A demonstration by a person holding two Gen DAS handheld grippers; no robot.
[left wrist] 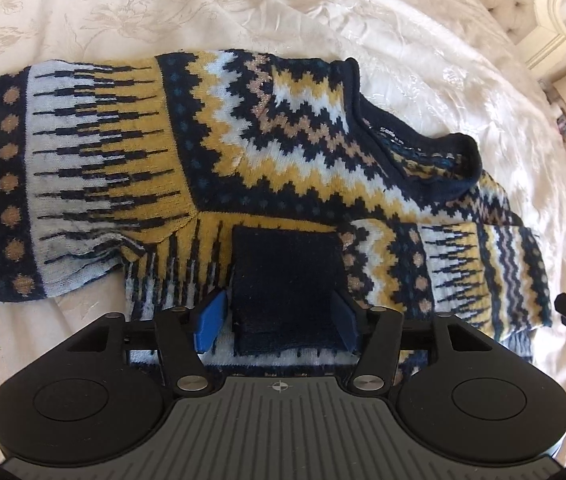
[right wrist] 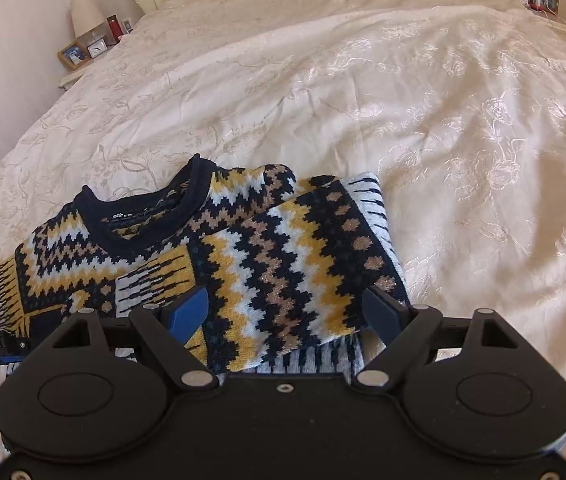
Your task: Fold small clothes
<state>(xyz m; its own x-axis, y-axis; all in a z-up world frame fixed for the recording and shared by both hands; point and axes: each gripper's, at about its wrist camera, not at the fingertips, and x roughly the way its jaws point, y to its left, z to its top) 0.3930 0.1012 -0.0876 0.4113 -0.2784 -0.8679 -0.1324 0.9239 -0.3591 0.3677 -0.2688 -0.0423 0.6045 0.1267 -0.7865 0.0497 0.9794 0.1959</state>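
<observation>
Two grippers are seen over one patterned sweater [left wrist: 275, 152], which is spread on a cream bedspread [right wrist: 363, 80] and fills the middle and lower left of the right wrist view. The left gripper [left wrist: 281, 316] is held with its jaws apart, either side of a dark navy cuff [left wrist: 287, 288] at the lower centre of its frame; whether the blue pads [left wrist: 213, 320] touch the cuff cannot be told, and no pinch is shown. The right gripper [right wrist: 289, 312] is likewise spread wide, over a sleeve [right wrist: 295, 264] already laid across the body at the lower centre.

Several faults can be expected. If the cuff is clamped too deep, the layer beneath may be caught with it and the whole body dragged. The folded sleeve, being unheld, may be pulled out of place by any tug on the knit. The other sleeve [left wrist: 63, 176], at the left of the left wrist view, is not yet folded, and the glossy bedspread may let the garment slide.
</observation>
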